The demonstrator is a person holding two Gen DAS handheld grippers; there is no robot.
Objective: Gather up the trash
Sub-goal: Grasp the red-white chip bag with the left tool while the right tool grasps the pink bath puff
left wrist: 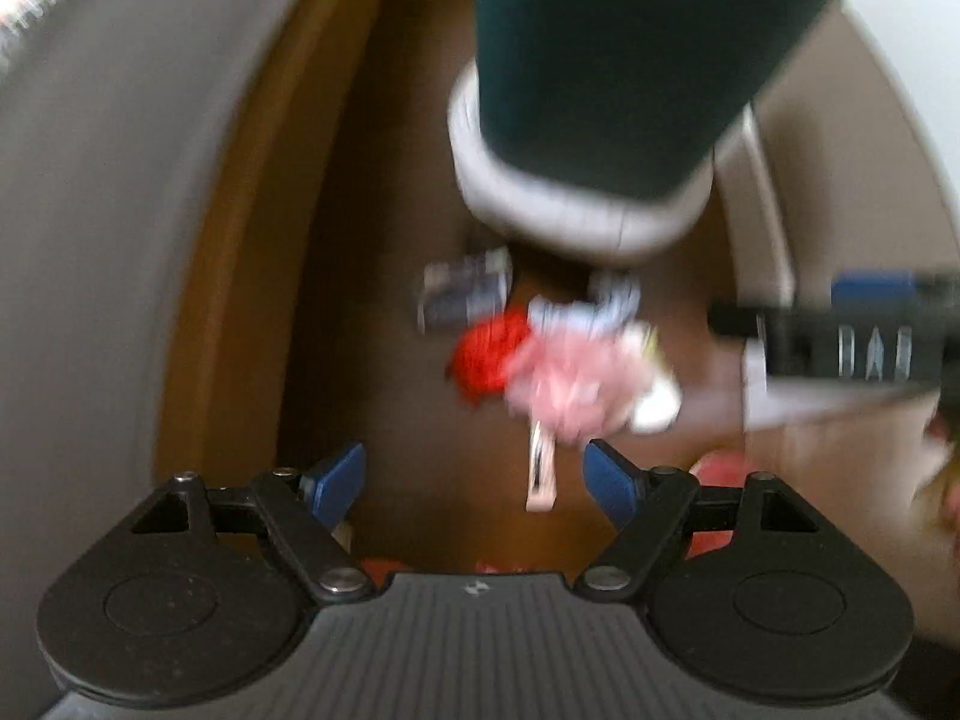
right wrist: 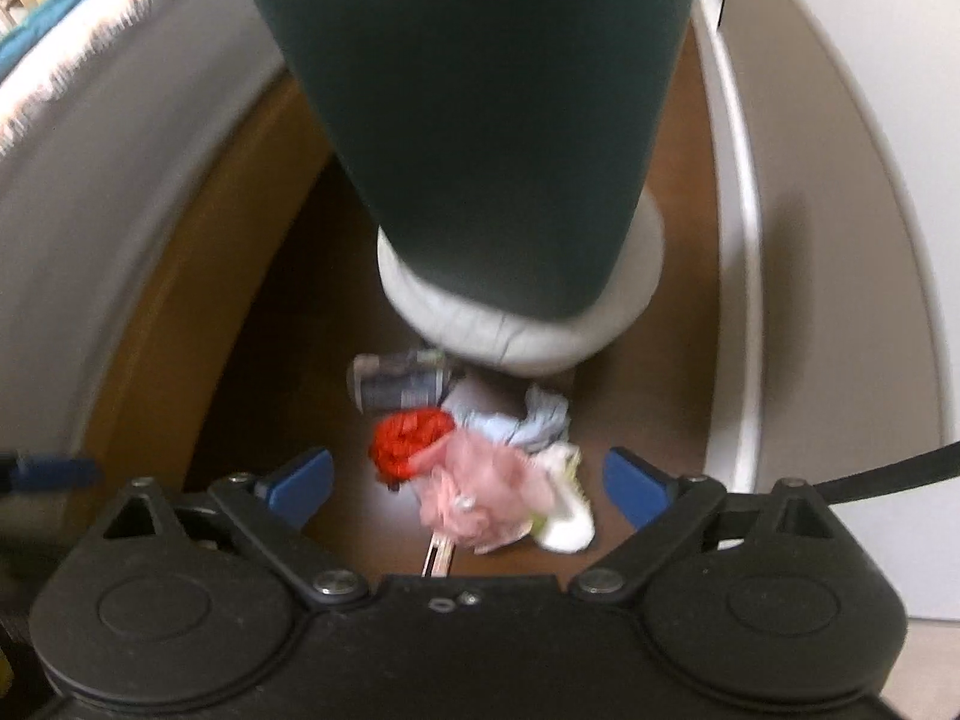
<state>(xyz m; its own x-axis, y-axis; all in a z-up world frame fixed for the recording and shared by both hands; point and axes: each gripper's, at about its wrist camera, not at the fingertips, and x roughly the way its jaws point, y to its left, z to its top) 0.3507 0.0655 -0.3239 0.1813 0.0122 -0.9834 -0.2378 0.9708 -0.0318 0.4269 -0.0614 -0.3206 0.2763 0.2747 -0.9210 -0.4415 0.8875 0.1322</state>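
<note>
A small pile of trash lies on the brown wooden floor (left wrist: 384, 360): a red crumpled wrapper (left wrist: 489, 354) (right wrist: 408, 432), a pink crumpled wrapper (left wrist: 582, 378) (right wrist: 486, 492), pale blue paper (left wrist: 600, 300) (right wrist: 528, 420), a white scrap (left wrist: 657, 405) (right wrist: 567, 525), a dark printed pack (left wrist: 462, 294) (right wrist: 402, 384) and a thin pale strip (left wrist: 540, 474) (right wrist: 438, 558). My left gripper (left wrist: 474, 474) points down, open, just short of the pile. My right gripper (right wrist: 468, 483) is open wide above the pink and red wrappers, and shows blurred at the right edge (left wrist: 840, 336) of the left wrist view. Neither holds anything.
A person's leg in teal trousers (left wrist: 630, 60) (right wrist: 480, 120) with a white shoe (left wrist: 558, 222) (right wrist: 528, 330) stands just beyond the pile. A white surface with a light wooden edge (right wrist: 150, 330) borders the left. A white panel (right wrist: 810, 240) borders the right. Something red (left wrist: 714, 468) lies by the left gripper's right finger.
</note>
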